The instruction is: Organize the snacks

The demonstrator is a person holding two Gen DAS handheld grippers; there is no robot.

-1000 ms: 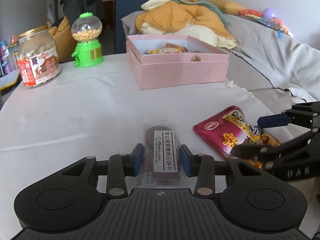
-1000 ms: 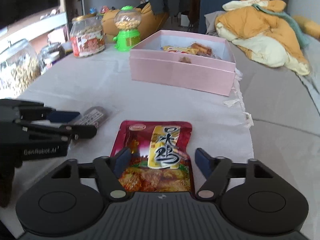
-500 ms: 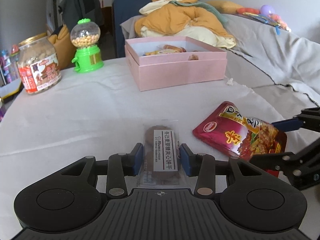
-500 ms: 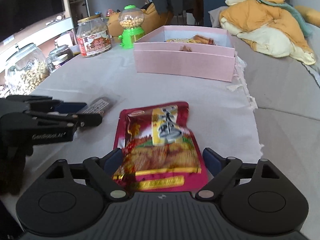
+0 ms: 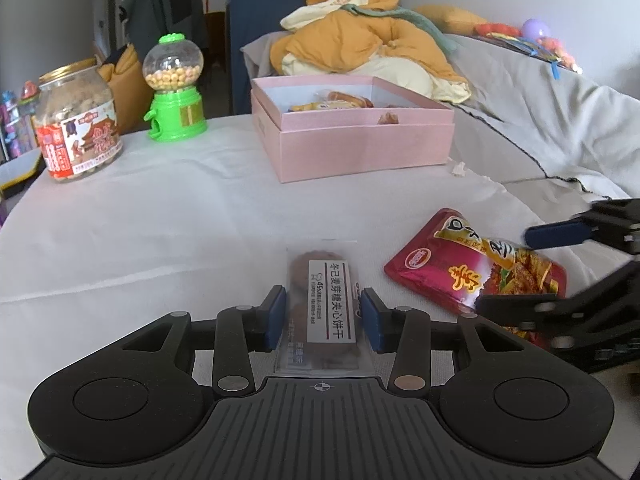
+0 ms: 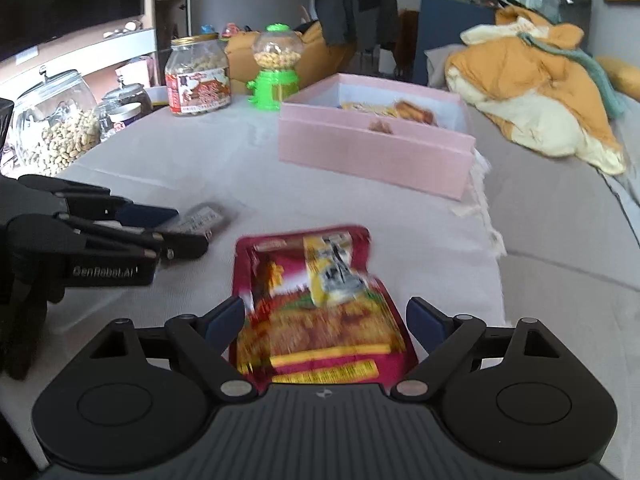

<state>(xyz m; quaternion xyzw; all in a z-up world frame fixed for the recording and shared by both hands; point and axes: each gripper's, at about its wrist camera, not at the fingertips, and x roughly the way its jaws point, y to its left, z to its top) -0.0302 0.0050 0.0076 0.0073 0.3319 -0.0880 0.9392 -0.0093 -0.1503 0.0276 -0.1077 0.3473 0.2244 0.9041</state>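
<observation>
My left gripper is shut on a clear-wrapped brown biscuit pack with a white label, low over the white tablecloth. My right gripper is shut on the near end of a red snack pouch, which is crumpled, lifted and tilted. The pouch also shows at the right of the left wrist view, with the right gripper around its far end. The left gripper with the biscuit pack shows at the left of the right wrist view. An open pink box with several snacks stands farther back; it also shows in the right wrist view.
A green gumball dispenser and a plastic jar of snacks stand at the back left. Glass jars of nuts sit at the table's left edge. A grey sofa with a pile of orange and cream clothes lies right of the table.
My right gripper has lifted the red pouch off the table and tilted it up. My left gripper has risen a little with the biscuit pack still in it.
</observation>
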